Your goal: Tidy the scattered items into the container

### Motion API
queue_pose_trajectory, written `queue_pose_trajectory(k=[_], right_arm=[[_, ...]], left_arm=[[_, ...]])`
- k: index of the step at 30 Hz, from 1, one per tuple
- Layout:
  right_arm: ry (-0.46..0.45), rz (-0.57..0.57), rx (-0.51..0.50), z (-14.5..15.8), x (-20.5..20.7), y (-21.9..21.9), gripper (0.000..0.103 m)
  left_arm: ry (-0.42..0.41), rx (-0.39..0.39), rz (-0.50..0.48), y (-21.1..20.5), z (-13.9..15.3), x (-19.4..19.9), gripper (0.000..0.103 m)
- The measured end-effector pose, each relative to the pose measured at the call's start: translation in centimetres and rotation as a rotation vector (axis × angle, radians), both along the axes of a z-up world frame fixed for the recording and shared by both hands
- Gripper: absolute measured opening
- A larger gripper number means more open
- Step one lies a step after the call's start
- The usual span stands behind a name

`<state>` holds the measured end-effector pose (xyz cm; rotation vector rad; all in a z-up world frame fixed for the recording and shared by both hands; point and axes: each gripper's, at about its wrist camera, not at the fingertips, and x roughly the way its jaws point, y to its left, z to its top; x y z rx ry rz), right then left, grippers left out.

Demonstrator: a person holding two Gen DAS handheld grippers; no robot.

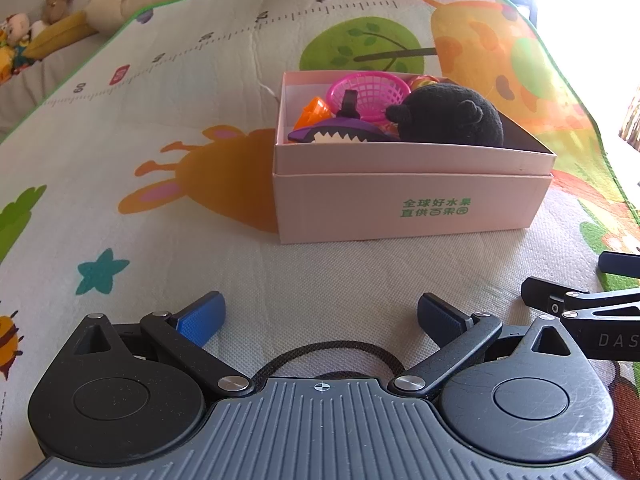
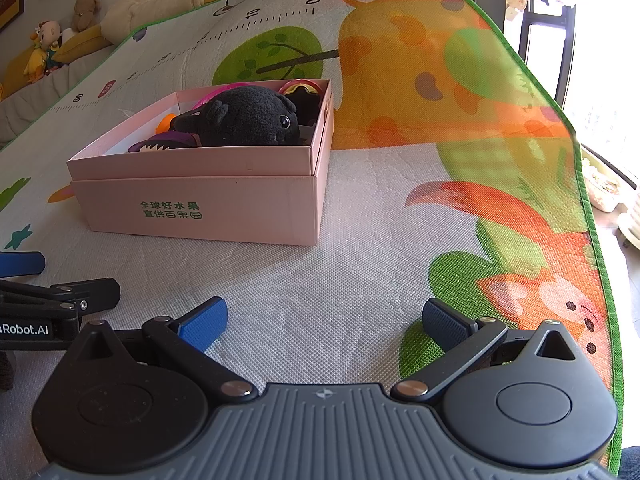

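With every toy seemingly inside the pink box (image 1: pixel 408 200) at frame centre, I hold the left gripper (image 1: pixel 320 316) and right gripper (image 2: pixel 324 320) spread, empty, low over the mat (image 1: pixel 160 184).

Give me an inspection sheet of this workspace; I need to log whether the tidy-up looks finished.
Surface: cartoon play mat, no loose toys seen on it.
Job's things: pink box holds black plush, pink basket, shark toy, orange toy.
Clutter: nothing seen.
Grippers: left gripper open, empty; right gripper open, empty.
Cables: black cord at left gripper.
Surroundings: stuffed toys beyond the mat; bright window.
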<state>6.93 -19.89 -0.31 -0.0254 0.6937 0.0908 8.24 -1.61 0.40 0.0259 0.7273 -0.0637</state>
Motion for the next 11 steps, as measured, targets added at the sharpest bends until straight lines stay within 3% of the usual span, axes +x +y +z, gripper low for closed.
queue_pose_trajectory(k=[11], right_arm=[[0.0,0.0,0.0,0.0,0.0,0.0,0.103]], left_arm=[[0.0,-0.002,-0.001,0.01,0.06,-0.04,0.103]])
